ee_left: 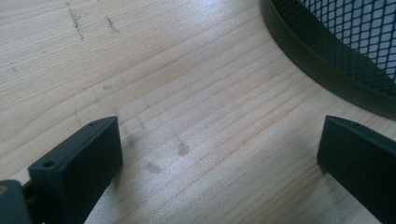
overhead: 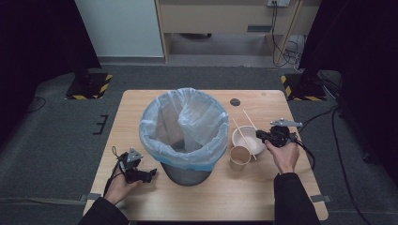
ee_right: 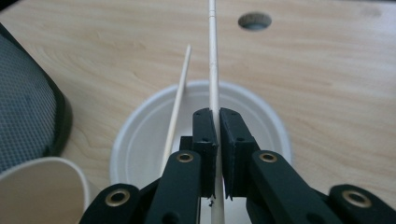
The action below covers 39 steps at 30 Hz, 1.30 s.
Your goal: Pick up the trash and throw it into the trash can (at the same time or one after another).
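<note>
The right gripper (ee_right: 216, 122) is clamped on one pale wooden chopstick (ee_right: 213, 60) above the white bowl (ee_right: 140, 135) near the worktop's (overhead: 263, 187) right edge. A second chopstick (ee_right: 178, 100) and a paper cup (overhead: 240, 155) lie alongside. The left gripper (ee_left: 219, 154) is held agape near the lined bin (overhead: 185, 131).

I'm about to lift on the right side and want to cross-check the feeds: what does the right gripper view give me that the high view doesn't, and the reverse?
Right gripper view alone: the right hand-held gripper has its jaws shut on one chopstick, above the white bowl.

High view alone: the left hand-held gripper beside the bin's base, the bin's plastic liner, and the whole table.

Both: the bowl, the paper cup, the second chopstick lying across the bowl, the mesh bin, and the table's cable hole.
</note>
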Each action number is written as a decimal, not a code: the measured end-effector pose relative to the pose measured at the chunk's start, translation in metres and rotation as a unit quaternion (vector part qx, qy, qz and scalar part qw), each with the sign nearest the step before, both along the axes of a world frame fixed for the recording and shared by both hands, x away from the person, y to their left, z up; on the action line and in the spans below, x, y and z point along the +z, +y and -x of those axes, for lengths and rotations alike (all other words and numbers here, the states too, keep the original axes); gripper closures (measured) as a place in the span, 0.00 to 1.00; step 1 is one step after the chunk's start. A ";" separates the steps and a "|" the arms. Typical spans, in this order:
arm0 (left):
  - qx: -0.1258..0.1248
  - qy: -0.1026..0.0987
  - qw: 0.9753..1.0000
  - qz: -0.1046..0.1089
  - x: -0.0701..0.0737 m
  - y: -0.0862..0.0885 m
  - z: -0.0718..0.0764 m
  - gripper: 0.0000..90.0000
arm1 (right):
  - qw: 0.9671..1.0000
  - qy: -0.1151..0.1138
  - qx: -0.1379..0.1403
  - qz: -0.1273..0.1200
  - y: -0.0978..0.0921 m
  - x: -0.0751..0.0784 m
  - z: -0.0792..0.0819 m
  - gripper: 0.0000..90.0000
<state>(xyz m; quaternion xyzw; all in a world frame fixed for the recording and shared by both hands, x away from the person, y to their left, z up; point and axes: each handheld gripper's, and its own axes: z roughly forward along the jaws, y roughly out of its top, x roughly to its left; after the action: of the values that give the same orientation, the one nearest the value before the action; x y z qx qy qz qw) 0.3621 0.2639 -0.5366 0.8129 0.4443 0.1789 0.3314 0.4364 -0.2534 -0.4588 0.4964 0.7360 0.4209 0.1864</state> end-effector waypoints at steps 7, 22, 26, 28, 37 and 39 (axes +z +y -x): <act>0.000 0.000 1.000 0.000 0.000 0.000 0.000 0.00 | 0.998 -0.041 -0.006 -0.037 -0.009 0.027 0.010 0.95; 0.001 0.000 1.000 0.001 0.000 0.000 0.000 0.00 | 0.989 -0.120 0.007 -0.086 -0.014 0.080 0.032 0.95; 0.000 0.000 1.000 0.001 0.000 0.000 0.000 0.00 | 0.985 -0.141 0.016 -0.098 -0.012 0.094 0.039 0.95; 0.001 0.000 1.000 0.001 0.000 0.000 0.000 0.00 | 0.983 -0.150 0.020 -0.105 -0.011 0.101 0.043 0.95; 0.000 0.000 1.000 0.000 0.000 0.000 0.000 0.00 | 0.975 -0.185 0.045 -0.118 -0.002 0.127 0.057 0.95; 0.001 0.000 1.000 0.001 0.000 0.000 0.000 0.00 | 0.973 -0.191 0.050 -0.120 0.001 0.131 0.060 0.95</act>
<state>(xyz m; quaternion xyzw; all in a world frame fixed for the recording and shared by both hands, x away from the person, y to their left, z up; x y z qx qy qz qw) 0.3620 0.2635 -0.5367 0.8124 0.4447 0.1792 0.3320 0.3760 -0.2519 -0.3275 0.3884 0.6546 0.6020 0.2413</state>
